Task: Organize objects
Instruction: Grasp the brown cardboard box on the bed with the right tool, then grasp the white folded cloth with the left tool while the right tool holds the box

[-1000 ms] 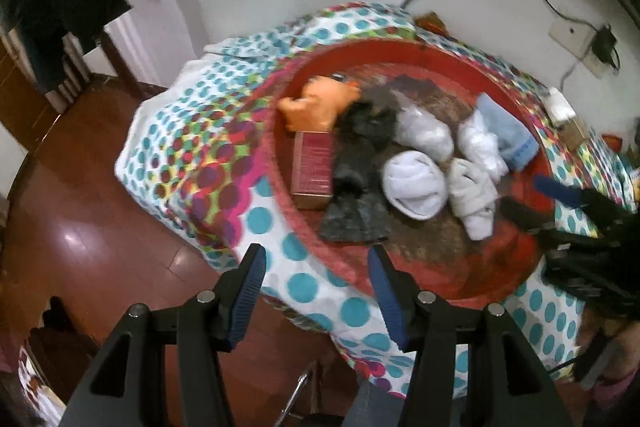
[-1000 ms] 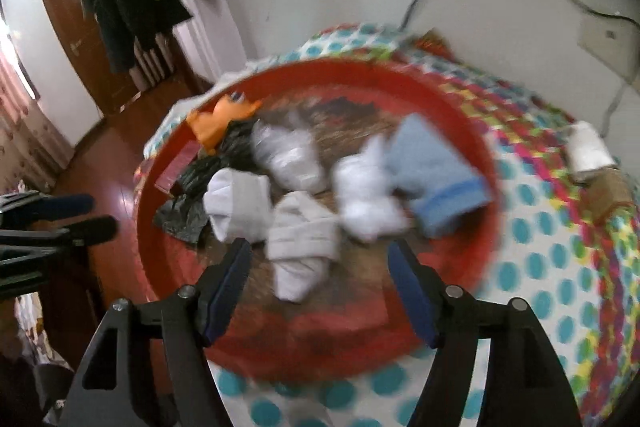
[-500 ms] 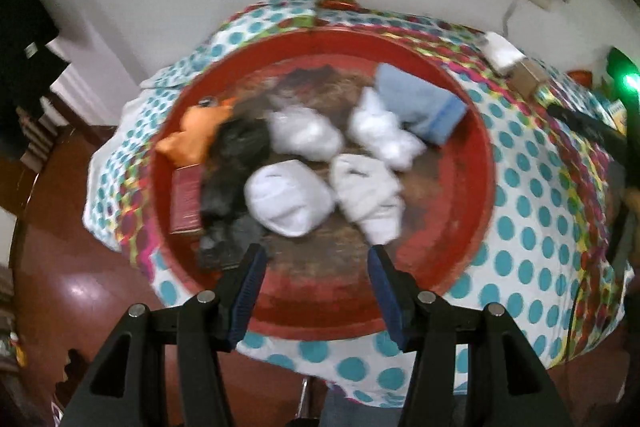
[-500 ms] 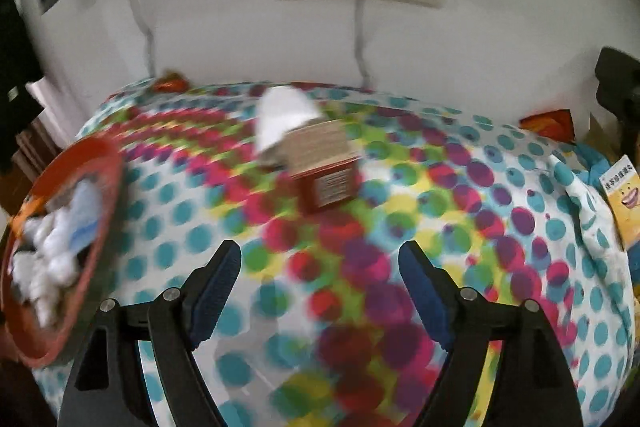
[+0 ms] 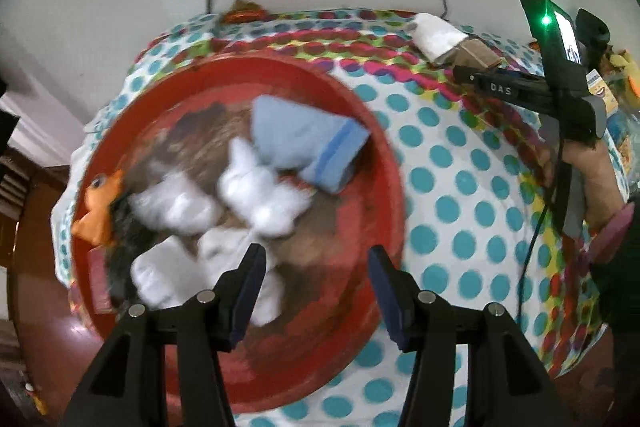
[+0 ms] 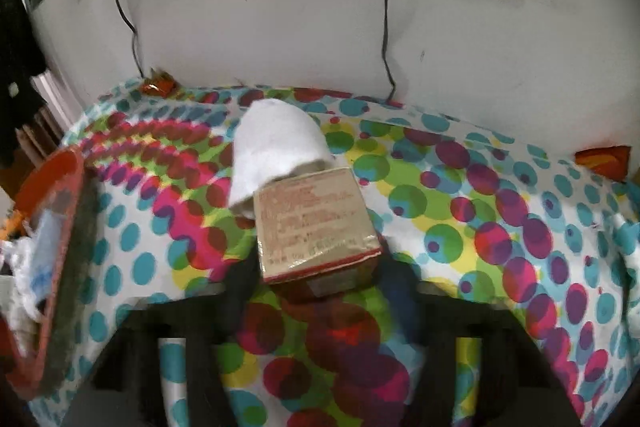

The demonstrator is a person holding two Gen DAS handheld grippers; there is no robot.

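Your right gripper [image 6: 316, 291] has swung from the tray [image 5: 384, 163] over to the box [image 6: 316, 223], fingers wide on both sides, so you grab it next. Your left gripper [image 5: 316, 291] hangs wide above the tray. One box, one white roll [image 6: 276, 155] touching it, one blue sock [image 5: 304, 143], about four white ones.

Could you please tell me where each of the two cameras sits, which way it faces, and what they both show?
Left wrist: sits on the left gripper, above the table's near edge, facing the wall across the red tray of rolled socks; its open fingers and the person's right hand show.
Right wrist: sits on the right gripper, low over the dotted tablecloth, facing the wall sockets; its blurred fingers flank the small box.
Shared: tray, box, white roll, tablecloth.
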